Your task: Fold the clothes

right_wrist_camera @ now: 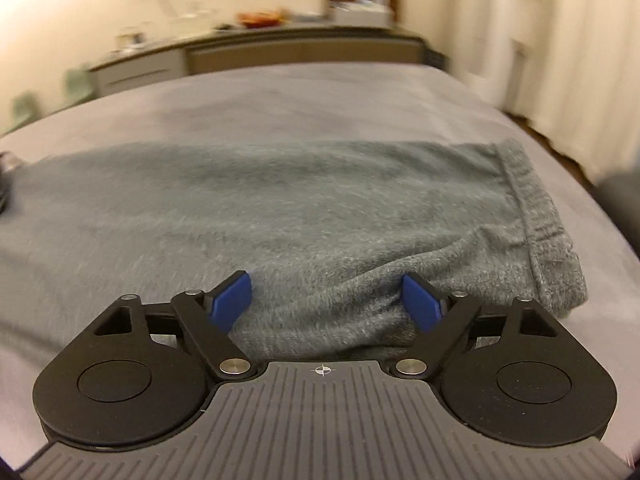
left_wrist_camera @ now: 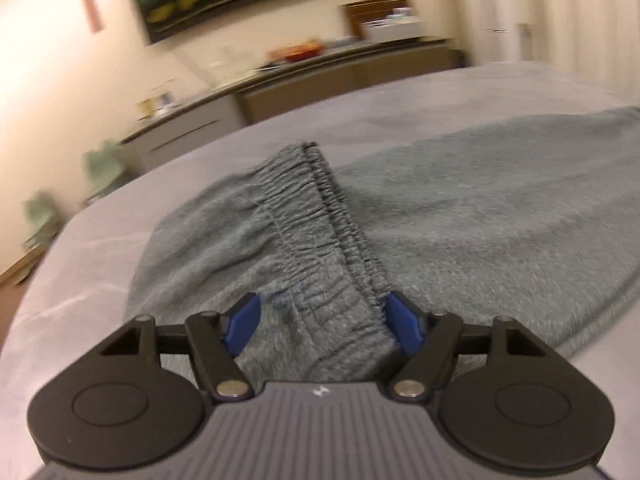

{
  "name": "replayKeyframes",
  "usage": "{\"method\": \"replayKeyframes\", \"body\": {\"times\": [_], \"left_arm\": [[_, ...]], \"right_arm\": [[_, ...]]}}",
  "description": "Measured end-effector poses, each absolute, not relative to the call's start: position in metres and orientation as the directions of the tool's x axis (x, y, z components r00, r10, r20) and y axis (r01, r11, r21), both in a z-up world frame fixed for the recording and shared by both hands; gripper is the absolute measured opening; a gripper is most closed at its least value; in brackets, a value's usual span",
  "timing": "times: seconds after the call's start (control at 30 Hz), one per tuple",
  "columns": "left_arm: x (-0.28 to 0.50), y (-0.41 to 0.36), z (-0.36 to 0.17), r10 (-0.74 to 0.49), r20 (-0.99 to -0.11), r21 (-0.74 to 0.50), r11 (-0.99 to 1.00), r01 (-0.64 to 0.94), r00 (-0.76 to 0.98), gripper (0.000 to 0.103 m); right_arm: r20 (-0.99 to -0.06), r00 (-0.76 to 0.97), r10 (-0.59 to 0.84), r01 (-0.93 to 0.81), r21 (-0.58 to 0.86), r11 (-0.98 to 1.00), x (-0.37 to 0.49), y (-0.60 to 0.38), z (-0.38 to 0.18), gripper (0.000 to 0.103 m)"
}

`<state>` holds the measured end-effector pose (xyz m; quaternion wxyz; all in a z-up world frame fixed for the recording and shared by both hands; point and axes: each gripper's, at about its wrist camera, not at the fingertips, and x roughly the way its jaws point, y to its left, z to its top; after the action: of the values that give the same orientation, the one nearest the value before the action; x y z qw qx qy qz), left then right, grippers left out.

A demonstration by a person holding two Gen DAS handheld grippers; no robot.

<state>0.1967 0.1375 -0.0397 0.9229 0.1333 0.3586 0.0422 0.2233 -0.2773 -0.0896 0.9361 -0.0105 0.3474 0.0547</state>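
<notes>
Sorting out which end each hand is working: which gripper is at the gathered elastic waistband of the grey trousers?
The left gripper: the ribbed waistband runs straight out from between its open fingers. The right gripper faces a plain cuff.

Trousers flat on bed, cabinet behind.

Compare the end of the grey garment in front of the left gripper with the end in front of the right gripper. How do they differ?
The waistband near the left gripper is wide, tightly gathered elastic, folded back over the garment. The cuff near the right gripper is a narrower band with less gathering, lying at the garment's far right end. Both are the same fuzzy grey fabric, resting on the grey bed cover, with both grippers open.
</notes>
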Motion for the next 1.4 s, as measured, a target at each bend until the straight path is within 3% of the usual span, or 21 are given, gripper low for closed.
{"method": "replayKeyframes", "body": {"times": [0.03,0.1,0.17,0.27,0.47,0.53,0.57,0.67,0.87,1.0,1.03,1.07,1.1,1.17,1.27,1.4], "left_arm": [[0.203,0.141,-0.039,0.188,-0.653,0.273,0.962,-0.003,0.734,0.064],[0.205,0.142,-0.033,0.187,-0.664,0.265,0.964,-0.006,0.724,0.059],[0.196,0.139,-0.022,0.17,-0.668,0.234,0.972,-0.013,0.724,0.055],[0.181,0.131,0.004,0.094,-0.64,0.135,0.991,-0.009,0.763,0.055],[0.202,0.06,0.038,-0.168,-0.645,-0.062,0.984,0.168,0.746,0.056],[0.219,0.023,0.047,-0.287,-0.639,-0.164,0.957,0.239,0.713,0.057],[0.23,0.0,0.05,-0.334,-0.636,-0.197,0.942,0.273,0.695,0.059],[0.264,-0.071,0.06,-0.467,-0.621,-0.287,0.883,0.372,0.63,0.063],[0.32,-0.225,0.043,-0.506,-0.695,-0.18,0.81,0.558,0.51,0.066],[0.34,-0.292,0.005,-0.422,-0.794,-0.074,0.783,0.618,0.439,0.066],[0.346,-0.303,-0.006,-0.365,-0.819,-0.018,0.787,0.616,0.442,0.059],[0.349,-0.309,-0.017,-0.311,-0.835,0.035,0.792,0.609,0.454,0.031],[0.35,-0.304,-0.02,-0.294,-0.834,0.047,0.805,0.591,0.468,0.023],[0.35,-0.281,-0.015,-0.308,-0.81,0.013,0.841,0.541,0.498,0.018],[0.342,-0.201,0.011,-0.403,-0.731,-0.186,0.894,0.407,0.55,0.016],[0.321,-0.088,-0.011,-0.343,-0.744,-0.272,0.939,0.209,0.573,0.019]], "right_arm": [[-0.644,0.756,0.121,-0.129,0.034,0.991,0.229,-0.277,-0.088,0.085],[-0.614,0.775,0.152,-0.079,0.143,0.986,0.224,-0.3,-0.076,0.072],[-0.558,0.817,0.148,0.039,0.31,0.95,0.204,-0.344,-0.059,0.075],[-0.537,0.842,0.05,0.218,0.424,0.879,0.181,-0.408,-0.055,0.077],[-0.58,0.806,0.119,0.177,0.428,0.886,0.206,-0.42,-0.076,0.075],[-0.586,0.795,0.157,0.122,0.408,0.905,0.217,-0.409,-0.075,0.048],[-0.596,0.783,0.18,0.094,0.399,0.912,0.222,-0.401,-0.075,0.028],[-0.581,0.803,0.134,0.041,0.278,0.96,0.219,-0.376,-0.07,0.023],[-0.489,0.872,0.026,-0.095,-0.117,0.989,0.18,-0.325,-0.05,0.021],[-0.437,0.899,0.012,-0.162,-0.308,0.937,0.17,-0.298,-0.053,0.021],[-0.424,0.906,0.012,-0.174,-0.346,0.922,0.167,-0.294,-0.055,0.021],[-0.418,0.908,0.015,-0.183,-0.365,0.913,0.172,-0.294,-0.058,0.021],[-0.416,0.909,0.022,-0.191,-0.371,0.909,0.172,-0.295,-0.059,0.021],[-0.402,0.913,0.072,-0.212,-0.317,0.924,0.166,-0.3,-0.05,0.022],[-0.372,0.916,0.153,-0.247,-0.221,0.944,0.156,-0.311,-0.035,0.043],[-0.363,0.866,0.345,-0.352,0.05,0.935,0.15,-0.323,-0.012,0.051]]}}
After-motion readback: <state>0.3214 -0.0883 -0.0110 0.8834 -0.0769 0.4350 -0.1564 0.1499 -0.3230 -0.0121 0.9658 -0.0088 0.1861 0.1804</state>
